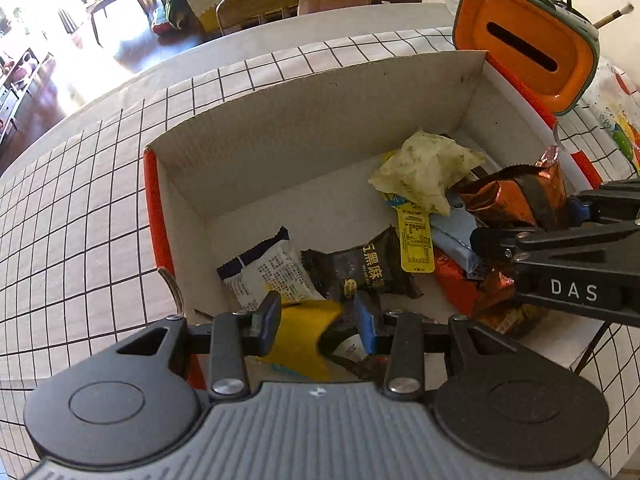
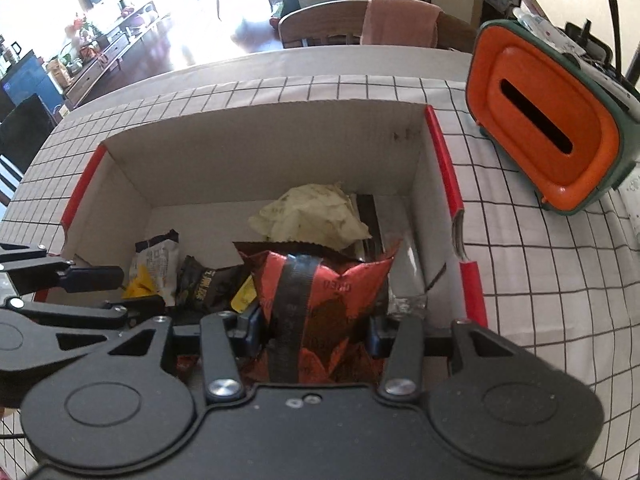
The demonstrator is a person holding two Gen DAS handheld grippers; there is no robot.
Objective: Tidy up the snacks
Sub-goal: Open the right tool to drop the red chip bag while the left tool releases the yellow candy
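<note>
A white cardboard box (image 1: 320,120) with red edges sits on the checked tablecloth and holds several snack packets. My left gripper (image 1: 316,322) hovers over the box's near end, jaws open around a yellow packet (image 1: 304,336) without pressing it. Beyond it lie a white and navy packet (image 1: 268,272), a black packet (image 1: 368,272) and a pale crumpled packet (image 1: 424,168). My right gripper (image 2: 316,328) is shut on an orange foil packet (image 2: 320,296) with a black stripe, above the box's (image 2: 280,144) right part. That packet also shows in the left wrist view (image 1: 516,196).
An orange and green tissue holder (image 2: 548,120) stands right of the box, also in the left wrist view (image 1: 528,48). A wooden chair (image 2: 360,24) with a pink cloth stands behind the table. The checked tablecloth (image 1: 80,200) spreads to the left.
</note>
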